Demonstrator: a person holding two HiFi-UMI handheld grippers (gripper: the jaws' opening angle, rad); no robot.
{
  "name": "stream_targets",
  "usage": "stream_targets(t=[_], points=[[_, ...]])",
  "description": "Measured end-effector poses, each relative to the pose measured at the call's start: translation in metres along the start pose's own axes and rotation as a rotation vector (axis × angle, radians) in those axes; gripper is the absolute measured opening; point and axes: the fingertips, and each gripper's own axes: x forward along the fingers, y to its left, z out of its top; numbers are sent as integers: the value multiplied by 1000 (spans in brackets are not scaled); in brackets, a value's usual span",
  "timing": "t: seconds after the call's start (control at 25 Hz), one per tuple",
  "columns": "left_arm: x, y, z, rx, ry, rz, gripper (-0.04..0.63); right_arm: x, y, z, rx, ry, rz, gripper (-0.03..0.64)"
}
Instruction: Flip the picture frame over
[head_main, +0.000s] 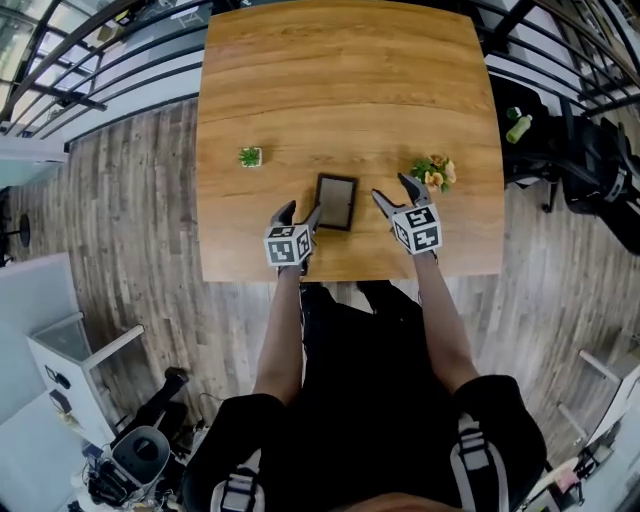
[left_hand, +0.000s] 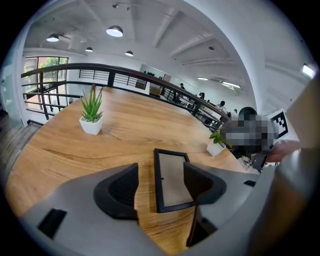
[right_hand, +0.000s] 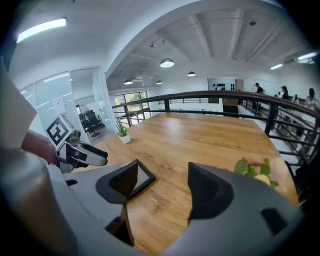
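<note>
Both your left gripper and right gripper hang open, empty, beside the flat picture frame; pinch an edge next.

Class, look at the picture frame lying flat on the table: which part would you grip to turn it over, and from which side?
Probably a long side rail of the picture frame. It lies flat on the table with its long sides facing the open left gripper and right gripper, so come in low from either side and pinch the thin border.
</note>
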Motion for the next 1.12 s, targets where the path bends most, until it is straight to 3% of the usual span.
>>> stream_targets(t=[0.44,0.84,0.96,1.12], points=[[30,1,-52,27,130,9,299,-7,-13,-50,72,71,-35,310],[42,9,-50,78,138,54,235,-15,-13,-62,58,92,-46,307],[42,14,-49,86,141,74,186,-17,-16,-62,60,93,-55,307],[42,13,-49,111,147,76,183,-20,-19,-63,72,93,-60,305]])
